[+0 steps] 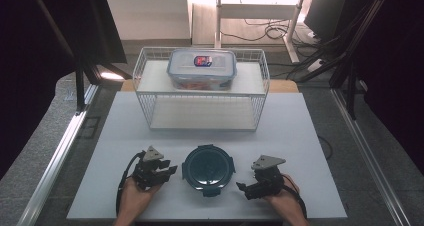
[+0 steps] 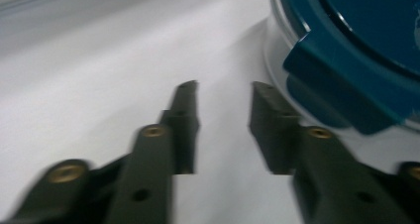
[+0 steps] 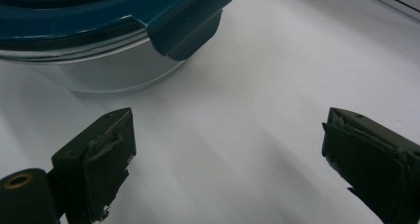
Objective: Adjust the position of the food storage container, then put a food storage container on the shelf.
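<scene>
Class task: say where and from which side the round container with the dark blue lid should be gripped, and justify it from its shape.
Probably by the lid's latch tabs. The round container sits between the left gripper and right gripper, both open and apart from it. Its glass wall looks too wide and smooth; a tab juts sideways, so come in level from the sides.

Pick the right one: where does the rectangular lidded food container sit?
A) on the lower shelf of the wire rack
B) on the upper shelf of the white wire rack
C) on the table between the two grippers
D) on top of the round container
B: in the high view the rectangular food container rests on the top shelf of the white wire rack, while the round blue-lidded container sits on the table between the grippers.
</scene>
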Action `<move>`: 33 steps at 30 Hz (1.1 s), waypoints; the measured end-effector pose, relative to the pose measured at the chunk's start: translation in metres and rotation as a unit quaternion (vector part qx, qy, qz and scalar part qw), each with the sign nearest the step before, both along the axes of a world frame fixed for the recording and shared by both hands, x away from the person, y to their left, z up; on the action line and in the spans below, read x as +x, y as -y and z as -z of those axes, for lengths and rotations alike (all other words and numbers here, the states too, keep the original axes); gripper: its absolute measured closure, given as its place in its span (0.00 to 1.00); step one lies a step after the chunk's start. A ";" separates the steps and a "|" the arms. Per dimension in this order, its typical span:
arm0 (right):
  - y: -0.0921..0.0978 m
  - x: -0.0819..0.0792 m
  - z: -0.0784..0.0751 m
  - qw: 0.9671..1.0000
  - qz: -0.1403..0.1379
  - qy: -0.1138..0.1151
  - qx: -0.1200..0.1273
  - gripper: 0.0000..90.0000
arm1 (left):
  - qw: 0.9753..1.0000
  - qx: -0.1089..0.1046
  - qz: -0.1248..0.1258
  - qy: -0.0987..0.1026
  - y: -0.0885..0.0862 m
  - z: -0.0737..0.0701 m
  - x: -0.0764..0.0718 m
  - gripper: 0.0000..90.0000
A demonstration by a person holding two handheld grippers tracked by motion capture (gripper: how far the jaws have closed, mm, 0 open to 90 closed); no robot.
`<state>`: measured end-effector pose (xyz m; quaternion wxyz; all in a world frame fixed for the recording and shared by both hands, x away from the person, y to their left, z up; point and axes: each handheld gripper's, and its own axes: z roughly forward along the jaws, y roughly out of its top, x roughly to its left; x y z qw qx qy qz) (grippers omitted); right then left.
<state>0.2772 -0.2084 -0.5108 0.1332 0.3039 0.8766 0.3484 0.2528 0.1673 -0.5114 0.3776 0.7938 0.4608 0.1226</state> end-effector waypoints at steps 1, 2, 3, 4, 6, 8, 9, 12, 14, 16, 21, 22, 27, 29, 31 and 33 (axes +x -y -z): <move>0.000 0.000 0.000 1.000 0.001 -0.001 0.000 0.07 | 1.000 -0.004 -0.001 0.002 -0.003 0.000 -0.002 0.56; 0.000 0.000 -0.001 1.000 0.001 0.001 0.000 0.07 | 1.000 -0.012 0.003 0.005 -0.007 -0.001 -0.005 0.50; 0.000 -0.001 -0.001 1.000 0.001 0.001 0.000 0.07 | 1.000 -0.021 0.009 0.011 -0.011 -0.001 -0.009 0.45; 0.000 -0.002 -0.001 1.000 -0.002 0.002 0.001 0.07 | 0.999 -0.028 0.013 0.014 -0.014 -0.001 -0.010 0.38; -0.001 -0.003 -0.002 1.000 -0.005 0.003 0.000 0.06 | 0.999 -0.040 0.016 0.021 -0.019 -0.002 -0.016 0.29; -0.001 -0.006 -0.002 1.000 -0.008 0.003 0.003 0.06 | 0.998 -0.057 0.025 0.021 -0.022 -0.001 -0.020 0.21; -0.001 -0.006 -0.002 1.000 -0.010 0.002 0.004 0.05 | 0.998 -0.058 0.027 0.018 -0.023 0.001 -0.023 0.19; 0.001 -0.008 -0.001 1.000 -0.013 -0.005 0.016 0.04 | 0.998 -0.029 0.043 0.021 -0.020 0.006 -0.030 0.10; 0.002 -0.008 -0.001 1.000 -0.015 -0.008 0.023 0.03 | 0.998 -0.025 0.052 0.025 -0.018 0.009 -0.034 0.09; 0.002 -0.009 -0.002 0.999 -0.017 -0.010 0.029 0.02 | 0.998 -0.028 0.054 0.028 -0.017 0.010 -0.035 0.06; 0.003 -0.009 -0.001 0.999 -0.018 -0.016 0.039 0.01 | 0.998 -0.023 0.053 0.036 -0.016 0.012 -0.037 0.05; 0.003 -0.009 -0.001 0.999 -0.018 -0.016 0.041 0.01 | 0.998 -0.022 0.053 0.036 -0.016 0.012 -0.037 0.05; 0.005 -0.009 -0.003 0.998 -0.021 -0.010 0.052 0.00 | 0.997 -0.022 0.055 0.043 -0.015 0.013 -0.035 0.05; 0.005 -0.008 -0.003 0.998 -0.021 -0.006 0.051 0.00 | 0.997 -0.023 0.057 0.041 -0.014 0.014 -0.034 0.05; 0.006 -0.008 -0.005 0.999 -0.016 0.002 0.050 0.00 | 0.997 -0.022 0.057 0.044 -0.014 0.014 -0.034 0.05; 0.007 -0.008 -0.007 0.998 -0.013 0.008 0.055 0.00 | 0.997 -0.024 0.058 0.047 -0.013 0.014 -0.034 0.04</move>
